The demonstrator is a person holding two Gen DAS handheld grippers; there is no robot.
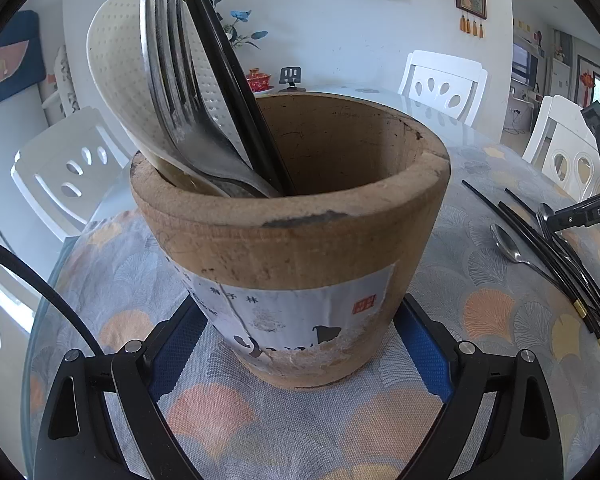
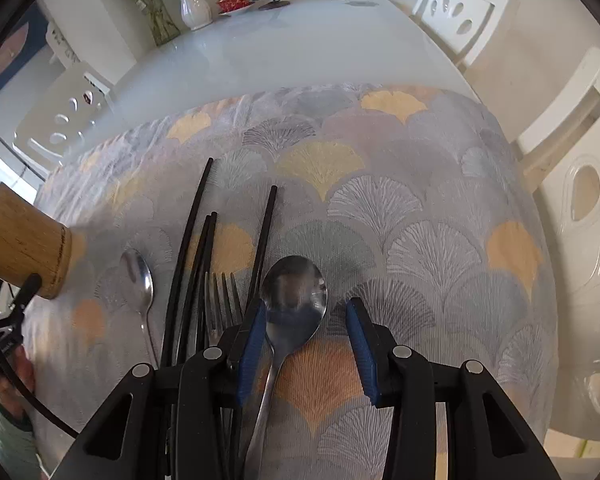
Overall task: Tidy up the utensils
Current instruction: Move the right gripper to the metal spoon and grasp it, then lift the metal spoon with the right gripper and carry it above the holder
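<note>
Here, left gripper (image 1: 300,344) clamped on wooden utensil holder (image 1: 292,216), blue pads (image 1: 420,344) pressed to both sides of its lower wall. Standing upright on the patterned tablecloth (image 1: 260,420), right between the fingers. Leaning inside it, toward the rim on the left finger's side: white perforated rice paddle (image 1: 116,60), a metal fork (image 1: 172,80), black chopsticks (image 1: 228,80). Beyond the right finger, well apart, more cutlery lying loose on the cloth.

Meanwhile, right gripper (image 2: 306,320) tilted steeply down over the cloth, fingers parted and touching nothing firmly. Between them, a large metal spoon (image 2: 294,292) lying flat, bowl just ahead of the tips, handle running back under the gripper close along the left finger's pad (image 2: 252,352); clear gap to the right pad. Whether the left pad touches the handle, cannot tell. Outside the left finger, just beside it: second fork (image 2: 220,304), then loose black chopsticks (image 2: 196,240) in a rough bundle, then a small spoon (image 2: 140,280) farther out. Far out on that side, the holder again at the frame's edge, with a hand partly seen below it.
</note>
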